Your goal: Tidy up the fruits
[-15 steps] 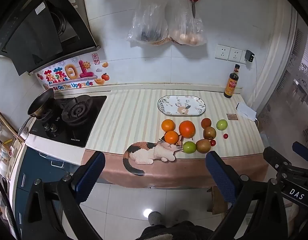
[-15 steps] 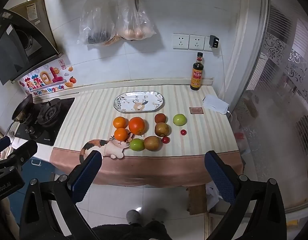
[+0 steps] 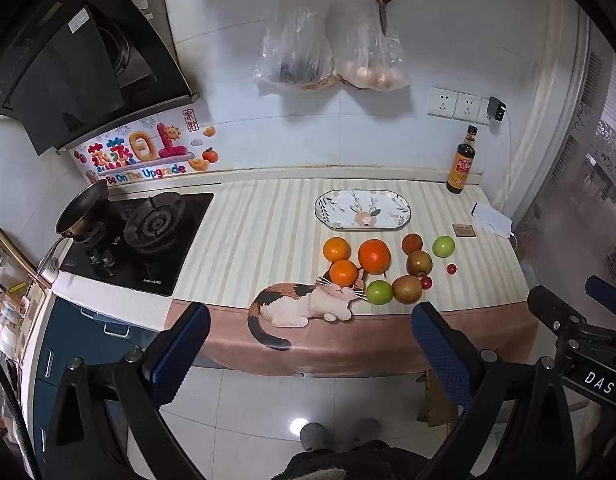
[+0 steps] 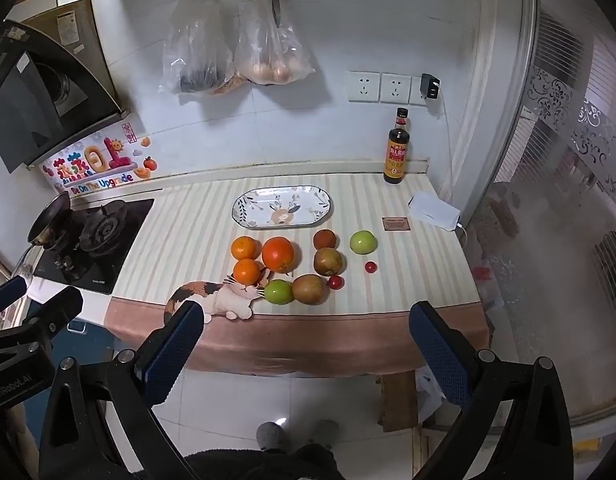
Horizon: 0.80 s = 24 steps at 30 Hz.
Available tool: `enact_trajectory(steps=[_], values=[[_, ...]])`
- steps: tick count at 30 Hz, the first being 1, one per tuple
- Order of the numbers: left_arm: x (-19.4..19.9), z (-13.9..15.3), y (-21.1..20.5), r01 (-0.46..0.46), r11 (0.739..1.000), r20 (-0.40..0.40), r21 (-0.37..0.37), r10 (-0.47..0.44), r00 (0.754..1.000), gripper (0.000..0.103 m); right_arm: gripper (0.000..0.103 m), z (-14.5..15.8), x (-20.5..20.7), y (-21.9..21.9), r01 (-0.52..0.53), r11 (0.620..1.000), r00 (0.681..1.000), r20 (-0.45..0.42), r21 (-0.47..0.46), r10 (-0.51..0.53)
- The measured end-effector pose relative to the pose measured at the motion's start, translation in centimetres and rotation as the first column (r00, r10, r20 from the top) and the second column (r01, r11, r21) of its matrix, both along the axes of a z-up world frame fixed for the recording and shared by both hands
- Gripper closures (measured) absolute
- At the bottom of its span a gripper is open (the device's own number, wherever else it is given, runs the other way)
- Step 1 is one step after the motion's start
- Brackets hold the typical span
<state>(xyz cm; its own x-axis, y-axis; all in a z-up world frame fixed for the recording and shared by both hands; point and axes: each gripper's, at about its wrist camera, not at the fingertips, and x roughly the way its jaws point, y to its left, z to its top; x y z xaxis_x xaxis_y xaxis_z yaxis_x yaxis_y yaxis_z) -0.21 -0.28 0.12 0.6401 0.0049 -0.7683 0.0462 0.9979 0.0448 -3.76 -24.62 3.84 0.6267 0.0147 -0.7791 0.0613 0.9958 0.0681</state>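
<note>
The left gripper point(image 3: 308, 344) and right gripper point(image 4: 305, 342) hover wide apart, empty, short of the fruits point(image 4: 287, 264).

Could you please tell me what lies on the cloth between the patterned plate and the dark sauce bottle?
Nothing: in the right wrist view, only bare striped cloth separates the plate from the bottle.

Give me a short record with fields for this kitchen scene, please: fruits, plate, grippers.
fruits: three round oranges, two green apples, three brown pears, two small red cherry tomatoes, all on the striped counter cloth
plate: oval patterned ceramic plate, holds no fruit, behind the fruits
left gripper: open, holds nothing
right gripper: open, holds nothing
</note>
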Motion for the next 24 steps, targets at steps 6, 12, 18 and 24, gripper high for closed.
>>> enact_trajectory(steps=[6,12,18,24], values=[[-0.3,0.3,0.0,0.001,1.0,0.006,0.0,-0.001,1.0,0.0,0.0,-1.1,-1.3,-0.6,0.006,1.0,1.0,0.018,0.011,-0.006],[-0.3,0.4,-0.2,0.006,1.0,0.002,0.003,-0.006,1.0,0.0,0.0,-1.1,-1.6,-0.7,0.008,1.0,1.0,0.022,0.018,-0.008],[-0.4,0.5,-0.2,0.003,1.0,0.005,0.002,-0.003,1.0,0.0,0.0,-1.0,-1.7,-0.7,0.008,1.0,1.0,0.022,0.019,-0.008],[-0.4,0.6,-0.2,0.004,1.0,0.007,0.001,-0.004,1.0,0.0,0.0,-0.7,-2.0,-0.4,0.007,1.0,1.0,0.027,0.018,-0.007]])
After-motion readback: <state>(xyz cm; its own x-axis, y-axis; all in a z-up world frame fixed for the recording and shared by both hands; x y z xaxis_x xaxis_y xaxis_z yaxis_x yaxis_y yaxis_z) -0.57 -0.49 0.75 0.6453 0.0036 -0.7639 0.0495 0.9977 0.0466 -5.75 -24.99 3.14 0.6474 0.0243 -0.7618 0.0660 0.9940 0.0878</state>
